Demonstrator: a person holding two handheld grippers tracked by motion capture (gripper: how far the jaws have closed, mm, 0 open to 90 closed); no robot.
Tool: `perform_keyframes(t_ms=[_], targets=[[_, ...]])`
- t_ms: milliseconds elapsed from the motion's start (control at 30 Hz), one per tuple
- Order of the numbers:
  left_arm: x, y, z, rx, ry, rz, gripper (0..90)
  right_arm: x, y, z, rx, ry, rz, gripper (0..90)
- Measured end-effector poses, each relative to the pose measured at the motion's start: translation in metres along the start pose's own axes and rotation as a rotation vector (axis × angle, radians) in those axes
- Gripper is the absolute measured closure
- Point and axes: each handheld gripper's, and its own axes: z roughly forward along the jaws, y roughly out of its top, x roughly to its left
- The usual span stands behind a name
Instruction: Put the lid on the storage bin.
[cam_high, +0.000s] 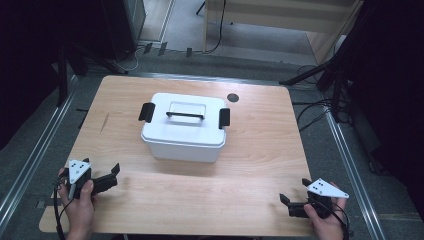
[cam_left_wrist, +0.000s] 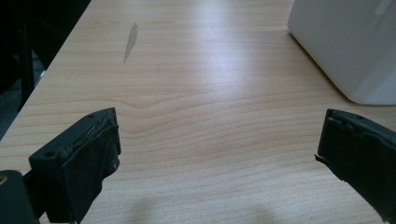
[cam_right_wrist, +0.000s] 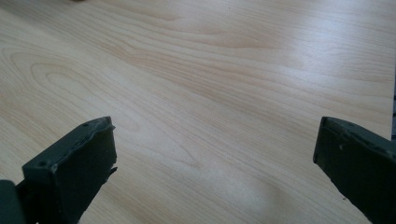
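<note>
A: High view first: white rectangular plastic box (cam_high: 184, 134) with lid on, near the middle of the light wooden table (cam_high: 260, 150), a little toward the far edge. Black clip at each short end, thin black handle (cam_high: 185, 115) across the lid.

B: And the left gripper (cam_high: 114, 175)?

A: Held at the near left corner, low over the wood, well apart from the box. Jaws spread wide, nothing between them. Left gripper view: bare wood grain between the two black jaws, a corner of the white box (cam_left_wrist: 348, 44) at upper right, a grey streak (cam_left_wrist: 131, 41) on the wood at upper left.

B: Right gripper (cam_high: 295, 192)?

A: Near right corner, also well apart from the box. Jaws released, wide, holding nothing. Right gripper view: plain table (cam_right_wrist: 201, 93) between them.

B: Anything else on the table?

A: Small dark round disc (cam_high: 233, 97) just beyond the box, near the far edge.
</note>
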Motion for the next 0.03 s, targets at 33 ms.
perform_keyframes(t_ms=[33], targets=[[-0.0001, 0.0000, 0.0001, 0.001, 0.001, 0.001, 0.0, -0.0006, -0.0007, -0.0010, -0.008, -0.002, 0.001, 0.0]])
